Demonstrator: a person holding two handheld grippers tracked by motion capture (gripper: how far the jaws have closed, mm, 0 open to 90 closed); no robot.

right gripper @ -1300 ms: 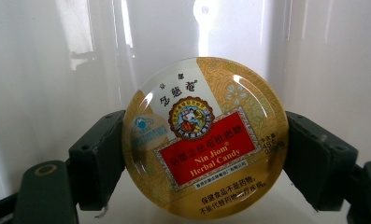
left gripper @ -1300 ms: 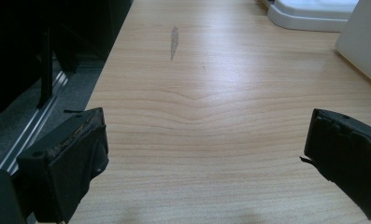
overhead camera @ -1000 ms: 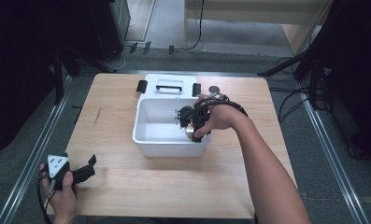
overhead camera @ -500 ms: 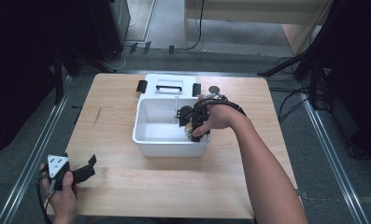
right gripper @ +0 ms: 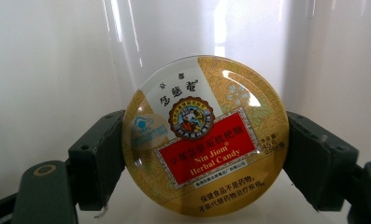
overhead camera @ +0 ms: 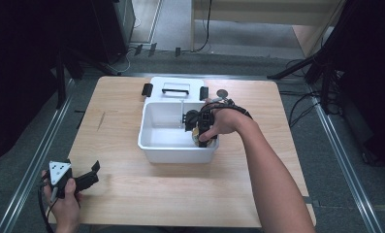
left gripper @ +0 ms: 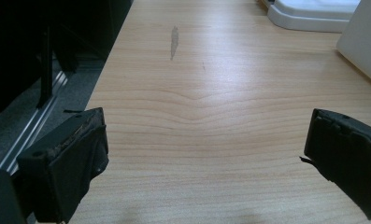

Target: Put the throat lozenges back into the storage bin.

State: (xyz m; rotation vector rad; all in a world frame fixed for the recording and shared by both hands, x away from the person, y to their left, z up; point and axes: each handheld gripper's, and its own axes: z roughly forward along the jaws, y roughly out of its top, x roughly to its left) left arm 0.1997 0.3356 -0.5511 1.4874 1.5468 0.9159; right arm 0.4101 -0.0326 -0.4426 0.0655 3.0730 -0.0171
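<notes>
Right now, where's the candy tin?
The candy tin sits clamped in the right gripper, low inside the white bin, at its right end in the high view.

White lid (overhead camera: 175, 89) with black clasps, small dark disc (overhead camera: 222, 93), wooden table (overhead camera: 132, 179)

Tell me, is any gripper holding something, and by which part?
The right gripper holds a round candy tin by its rim, one of its fingers on each side, inside the white bin. The left gripper is open, holding nothing.

My left gripper (overhead camera: 81, 178) was black with a grey three-cornered plate dotted black; my right gripper (overhead camera: 200, 127) had dark jaws and trailing cables.
</notes>
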